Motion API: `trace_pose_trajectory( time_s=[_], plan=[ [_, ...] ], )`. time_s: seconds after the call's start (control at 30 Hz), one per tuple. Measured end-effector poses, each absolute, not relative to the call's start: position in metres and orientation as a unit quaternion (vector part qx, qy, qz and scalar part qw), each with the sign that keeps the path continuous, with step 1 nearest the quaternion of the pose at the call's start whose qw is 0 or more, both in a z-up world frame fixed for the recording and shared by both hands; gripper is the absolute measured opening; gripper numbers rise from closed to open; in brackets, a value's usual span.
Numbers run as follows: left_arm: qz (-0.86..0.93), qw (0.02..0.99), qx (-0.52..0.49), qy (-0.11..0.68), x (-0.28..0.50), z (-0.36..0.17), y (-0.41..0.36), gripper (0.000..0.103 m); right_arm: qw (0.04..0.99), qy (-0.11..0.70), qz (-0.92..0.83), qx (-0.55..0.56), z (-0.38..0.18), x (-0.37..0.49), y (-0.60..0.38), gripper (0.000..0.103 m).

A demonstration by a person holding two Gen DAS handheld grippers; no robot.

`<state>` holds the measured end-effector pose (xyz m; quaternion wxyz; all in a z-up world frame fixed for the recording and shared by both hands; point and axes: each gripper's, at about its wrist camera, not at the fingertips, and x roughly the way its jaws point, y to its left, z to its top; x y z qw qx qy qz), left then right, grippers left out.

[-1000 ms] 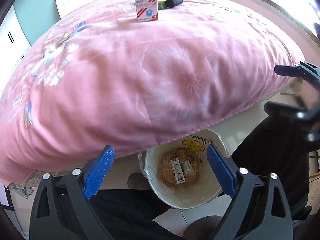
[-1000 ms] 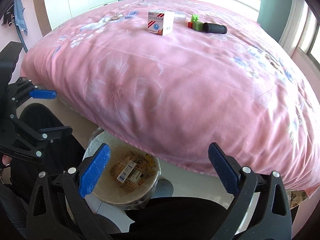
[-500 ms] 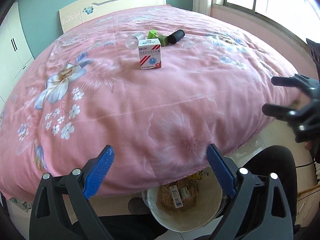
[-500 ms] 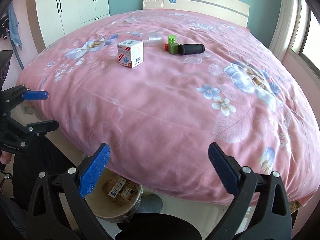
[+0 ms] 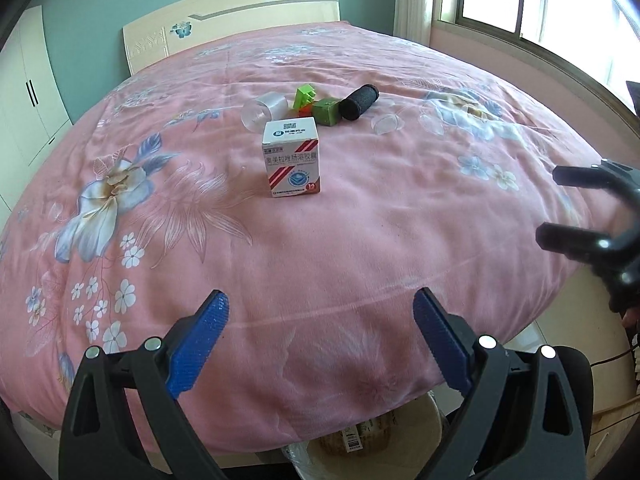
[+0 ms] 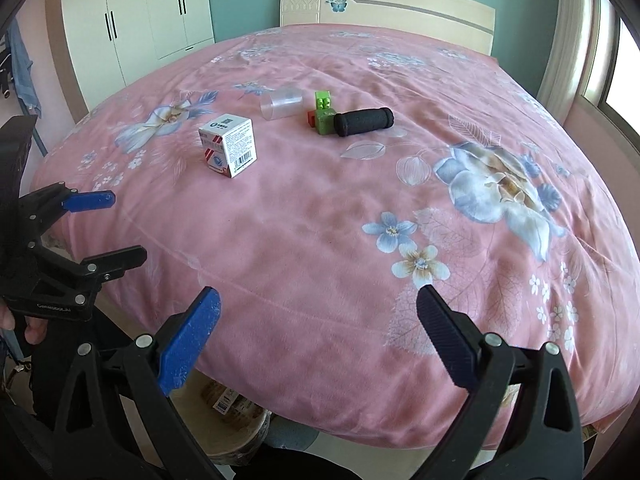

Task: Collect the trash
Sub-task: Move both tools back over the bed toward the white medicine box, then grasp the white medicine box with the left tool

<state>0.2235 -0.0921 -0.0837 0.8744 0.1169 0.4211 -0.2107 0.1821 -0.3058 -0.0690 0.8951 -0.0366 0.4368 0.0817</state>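
Observation:
A white medicine box (image 5: 292, 157) with red stripes stands on the pink floral bedspread (image 5: 360, 216); it also shows in the right wrist view (image 6: 229, 145). Behind it lie a clear plastic cup (image 5: 265, 107), green blocks (image 5: 316, 105) and a black foam roll (image 5: 358, 102). My left gripper (image 5: 320, 332) is open and empty above the bed's near edge. My right gripper (image 6: 318, 330) is open and empty, also over the near edge. A trash bin (image 5: 372, 436) with packets inside sits on the floor below the bed edge.
The other gripper shows at each view's side: the right gripper (image 5: 584, 216), the left gripper (image 6: 80, 236). A headboard (image 6: 384, 6) and white wardrobe (image 6: 136, 12) stand behind the bed. A window (image 5: 532, 4) is at the right.
Both grippers have risen from over the trash bin and now look across the bed top. The bin has dropped to the bottom edge of both views. Jaws stay open.

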Motion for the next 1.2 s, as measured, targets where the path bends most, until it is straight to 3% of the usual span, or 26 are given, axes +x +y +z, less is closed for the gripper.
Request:
trace_pose_trajectory(
  time_s=[0.97, 1.1, 1.2],
  plan=[
    [-0.197, 0.874, 0.094, 0.433, 0.339, -0.094, -0.127, 0.095, 0.894, 0.444, 0.061, -0.022, -0.087, 0.281, -0.340, 0.096],
    [-0.198, 0.875, 0.097, 0.432, 0.346, -0.096, -0.131, 0.082, 0.894, 0.445, 0.059, -0.013, -0.090, 0.292, -0.345, 0.096],
    [-0.200, 0.871, 0.103, 0.436, 0.350, -0.102, -0.134, 0.081, 0.894, 0.445, 0.058, -0.012, -0.091, 0.303, -0.347, 0.096]
  ],
)
